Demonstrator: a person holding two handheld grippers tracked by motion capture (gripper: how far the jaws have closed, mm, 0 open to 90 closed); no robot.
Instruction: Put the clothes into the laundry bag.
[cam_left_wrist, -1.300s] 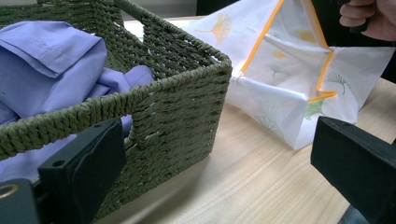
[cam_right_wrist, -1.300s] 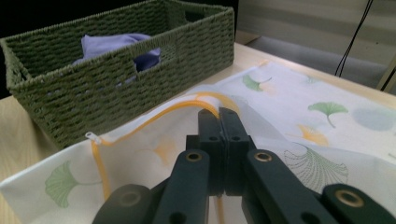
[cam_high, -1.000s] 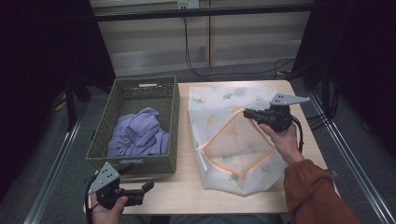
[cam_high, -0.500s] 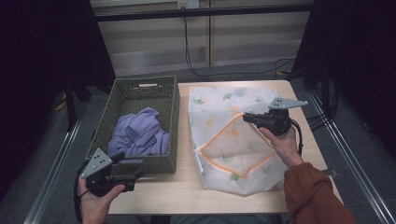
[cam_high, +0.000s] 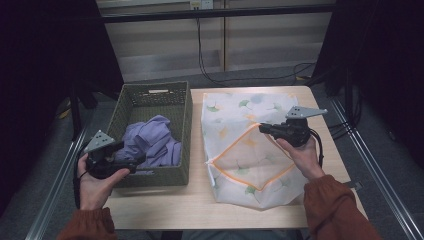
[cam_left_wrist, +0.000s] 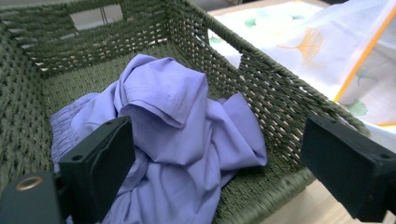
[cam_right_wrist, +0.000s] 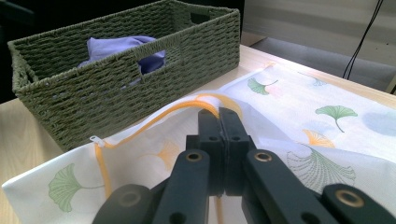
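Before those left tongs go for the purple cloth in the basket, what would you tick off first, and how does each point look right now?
1. Left tongs open: ok, the jaws stand wide apart with nothing between them, having just been closing slightly.
2. Purple cloth reachable: ok, it lies loose in the green basket, just ahead of the jaws.
3. Right tongs gripping the laundry bag: ok, shut on its orange edge.
4. Bag mouth lifted open: ok, the orange rim arches up off the table.
5. Mouth wide enough for the cloth: cannot tell.
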